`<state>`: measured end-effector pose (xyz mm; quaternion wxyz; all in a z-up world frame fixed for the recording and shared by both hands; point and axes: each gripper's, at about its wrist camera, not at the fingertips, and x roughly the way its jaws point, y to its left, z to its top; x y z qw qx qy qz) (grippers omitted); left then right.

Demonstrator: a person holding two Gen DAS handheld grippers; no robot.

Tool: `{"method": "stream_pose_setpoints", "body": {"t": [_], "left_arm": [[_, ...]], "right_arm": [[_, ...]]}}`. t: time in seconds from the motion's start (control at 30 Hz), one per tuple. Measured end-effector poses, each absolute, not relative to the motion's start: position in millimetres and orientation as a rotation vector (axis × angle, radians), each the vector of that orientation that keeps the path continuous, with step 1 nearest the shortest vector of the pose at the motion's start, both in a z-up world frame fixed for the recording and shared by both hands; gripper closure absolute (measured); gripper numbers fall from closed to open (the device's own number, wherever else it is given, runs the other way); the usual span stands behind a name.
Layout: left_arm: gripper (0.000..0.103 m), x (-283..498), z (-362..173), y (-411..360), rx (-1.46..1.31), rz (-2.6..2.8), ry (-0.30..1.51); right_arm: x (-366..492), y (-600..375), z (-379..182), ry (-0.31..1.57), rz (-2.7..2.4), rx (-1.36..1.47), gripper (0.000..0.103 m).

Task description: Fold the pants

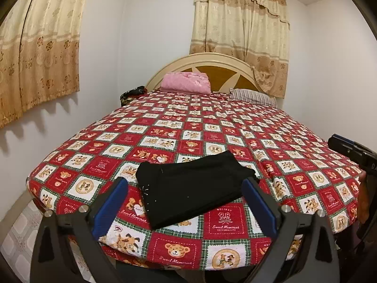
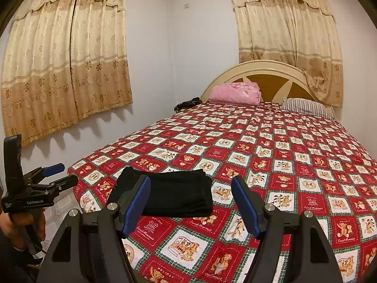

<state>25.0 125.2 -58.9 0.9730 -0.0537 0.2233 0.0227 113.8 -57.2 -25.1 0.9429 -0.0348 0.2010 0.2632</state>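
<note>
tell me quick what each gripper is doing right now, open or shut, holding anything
Left gripper: open, holding nothing; the folded black pants lie on the bed beyond its fingers.
Right gripper: open, holding nothing, clear of the pants.

Folded pants (image 1: 193,188) on bed (image 1: 212,122) near foot, pillows (image 1: 186,83) by headboard (image 1: 200,63)

The right tool (image 1: 346,151) is cut off by the right edge of the left wrist view, so its fingertips and jaws cannot be seen there. In the right wrist view, one finger (image 2: 134,202) of that tool covers the left end of the folded black pants (image 2: 179,193). The dark bundle (image 2: 188,102) at the far left corner of the bed (image 2: 294,165) is too small to identify. The hand (image 2: 26,221) on the left tool (image 2: 64,173) is cropped by the frame's left edge.
</note>
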Motion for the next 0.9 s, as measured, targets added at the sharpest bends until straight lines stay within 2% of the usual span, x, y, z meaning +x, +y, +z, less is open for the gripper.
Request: {"method": "stream_pose_setpoints", "body": {"t": [0.9], "left_arm": [[0.003, 22, -59, 121, -0.088, 0.050, 0.455]], "right_arm": [[102, -54, -24, 0.378, 0.536, -0.095, 0.030]]}}
